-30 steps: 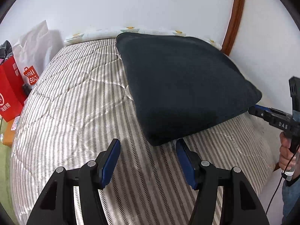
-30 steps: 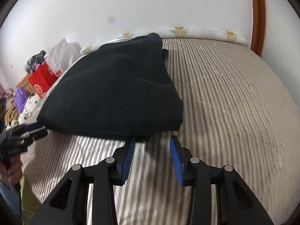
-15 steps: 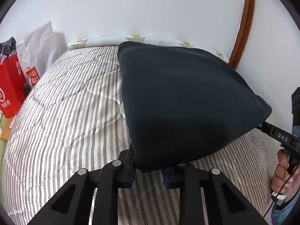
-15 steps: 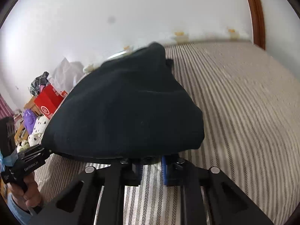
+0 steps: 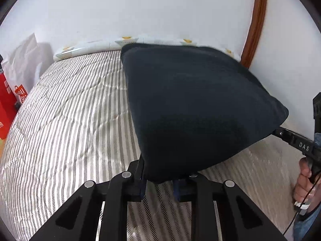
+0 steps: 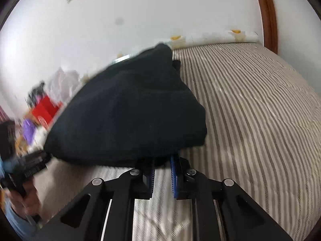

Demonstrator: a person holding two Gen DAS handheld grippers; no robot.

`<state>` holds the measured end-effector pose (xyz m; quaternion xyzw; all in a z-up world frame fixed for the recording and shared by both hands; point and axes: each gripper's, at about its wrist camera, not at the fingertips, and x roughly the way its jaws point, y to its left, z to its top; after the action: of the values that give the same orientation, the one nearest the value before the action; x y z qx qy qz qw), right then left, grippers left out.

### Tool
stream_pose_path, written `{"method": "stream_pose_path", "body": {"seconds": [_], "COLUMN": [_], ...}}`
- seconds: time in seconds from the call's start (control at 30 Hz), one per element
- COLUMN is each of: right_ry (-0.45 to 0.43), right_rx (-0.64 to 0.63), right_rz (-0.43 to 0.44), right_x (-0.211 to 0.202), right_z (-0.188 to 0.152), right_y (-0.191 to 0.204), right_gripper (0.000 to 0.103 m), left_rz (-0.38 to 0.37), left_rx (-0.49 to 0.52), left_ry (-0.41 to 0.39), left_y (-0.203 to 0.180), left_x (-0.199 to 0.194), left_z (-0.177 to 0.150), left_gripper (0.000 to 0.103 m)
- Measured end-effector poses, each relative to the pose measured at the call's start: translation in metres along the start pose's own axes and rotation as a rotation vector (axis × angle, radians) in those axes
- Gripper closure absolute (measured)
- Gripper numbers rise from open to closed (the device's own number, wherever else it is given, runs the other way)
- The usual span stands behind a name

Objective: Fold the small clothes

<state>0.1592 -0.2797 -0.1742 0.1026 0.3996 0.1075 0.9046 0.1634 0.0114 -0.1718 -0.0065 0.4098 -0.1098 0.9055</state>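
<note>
Both grippers, left gripper (image 5: 159, 182) and right gripper (image 6: 162, 173), have just closed on the near corners of the dark garment (image 5: 192, 108), lifting that edge off the striped bed (image 5: 66, 120); the fold can begin.

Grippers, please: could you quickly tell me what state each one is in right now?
Left gripper: closed on the near edge of the dark garment.
Right gripper: closed on another corner of that garment's near edge.
</note>
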Motion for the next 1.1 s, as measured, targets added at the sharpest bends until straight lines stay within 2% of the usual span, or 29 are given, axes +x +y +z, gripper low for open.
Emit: {"method": "stream_pose_path", "body": {"seconds": [0.13,0.27,0.4,0.47,0.5,0.6,0.67,0.77,0.87,0.9,0.97,1.1], "right_ry": [0.030,0.025,-0.051,-0.105,-0.123,-0.159,-0.135,-0.050,-0.042,-0.042,-0.052,-0.075], "right_rx": [-0.051,-0.040,-0.071,-0.076,-0.078,-0.074,-0.068,-0.055,-0.060,-0.066,-0.088,-0.084], "right_rz": [-0.095,-0.065,-0.040,-0.030,-0.026,-0.053,-0.109,-0.166,-0.161,-0.157,-0.140,-0.135], "right_x": [-0.011,-0.032,-0.061,-0.072,-0.073,-0.064,-0.042,-0.016,-0.021,-0.024,-0.031,-0.028], "right_z": [-0.011,-0.015,-0.005,0.003,0.007,0.018,0.020,0.014,0.006,0.007,0.012,0.030], "right_y": [0.005,0.001,0.009,0.015,0.017,0.024,0.023,0.019,0.021,0.022,0.026,0.028], "right_gripper": [0.102,0.102,0.100,0.100,0.097,0.094,0.094,0.095,0.095,0.094,0.092,0.061], "left_rz": [-0.045,-0.062,-0.079,-0.091,-0.093,-0.101,-0.108,-0.097,-0.060,-0.055,-0.067,-0.106], "left_rx": [-0.030,-0.026,-0.015,-0.017,-0.017,-0.018,-0.023,-0.016,-0.008,-0.009,-0.019,-0.046], "left_ry": [0.030,0.038,0.007,-0.017,-0.027,-0.060,-0.073,-0.078,-0.051,-0.035,-0.002,-0.001], "left_y": [0.010,0.013,0.016,0.017,0.018,0.014,0.011,0.006,0.008,0.010,0.013,0.017], "left_x": [-0.005,-0.019,-0.039,-0.050,-0.052,-0.055,-0.055,-0.049,-0.037,-0.032,-0.021,-0.020], "left_z": [-0.010,-0.019,-0.026,-0.025,-0.023,-0.008,0.000,0.014,0.016,0.015,0.014,0.014], "left_gripper": [0.084,0.084,0.083,0.075,0.071,0.070,0.070,0.070,0.070,0.066,0.064,0.064]}}
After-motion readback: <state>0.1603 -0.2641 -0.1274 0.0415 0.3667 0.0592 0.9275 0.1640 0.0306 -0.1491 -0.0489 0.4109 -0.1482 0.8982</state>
